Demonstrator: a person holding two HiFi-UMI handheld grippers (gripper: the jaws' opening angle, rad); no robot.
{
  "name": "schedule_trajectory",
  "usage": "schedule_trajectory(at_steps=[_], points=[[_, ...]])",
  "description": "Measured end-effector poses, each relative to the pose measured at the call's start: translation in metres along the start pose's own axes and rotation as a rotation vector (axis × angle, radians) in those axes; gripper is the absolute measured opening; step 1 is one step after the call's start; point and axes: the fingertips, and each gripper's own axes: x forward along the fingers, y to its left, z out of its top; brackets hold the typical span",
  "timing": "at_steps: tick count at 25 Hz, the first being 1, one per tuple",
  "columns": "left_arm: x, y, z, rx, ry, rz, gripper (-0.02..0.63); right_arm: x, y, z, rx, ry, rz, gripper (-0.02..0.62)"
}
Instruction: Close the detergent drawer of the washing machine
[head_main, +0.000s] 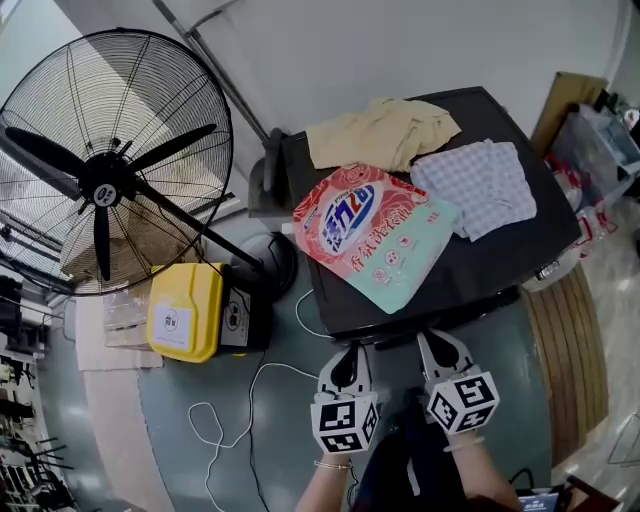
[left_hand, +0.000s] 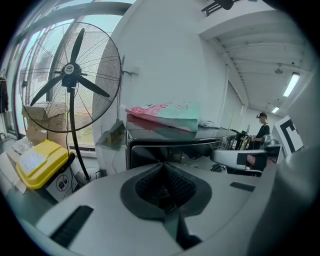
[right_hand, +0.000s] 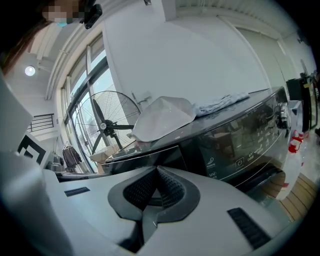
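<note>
The dark washing machine (head_main: 500, 250) stands in front of me, its control panel (right_hand: 240, 137) facing the grippers. The detergent drawer (right_hand: 142, 156) sits at the panel's left end, its front (left_hand: 165, 149) standing a little proud of the panel. My left gripper (head_main: 350, 350) hangs just before the machine's front edge, jaws shut and empty (left_hand: 165, 169). Beside it my right gripper (head_main: 432, 340) is also shut with nothing held (right_hand: 157, 174), close in front of the drawer. Neither visibly touches the drawer.
A pink-and-teal detergent bag (head_main: 370, 232), a beige cloth (head_main: 385, 130) and a checked cloth (head_main: 485, 185) lie on the machine's top. A large standing fan (head_main: 105, 160) and a yellow box (head_main: 185, 310) stand to the left. White cable (head_main: 250, 400) trails over the floor.
</note>
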Motion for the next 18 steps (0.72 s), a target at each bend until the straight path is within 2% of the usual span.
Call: schedule_trajectory(at_steps=[18], points=[[0.0029,0.0021,0.0011,-0.004,-0.002,0.009,0.015,0.0036,-0.0015,0.0000,0.044,-0.017,0.033,0.025]])
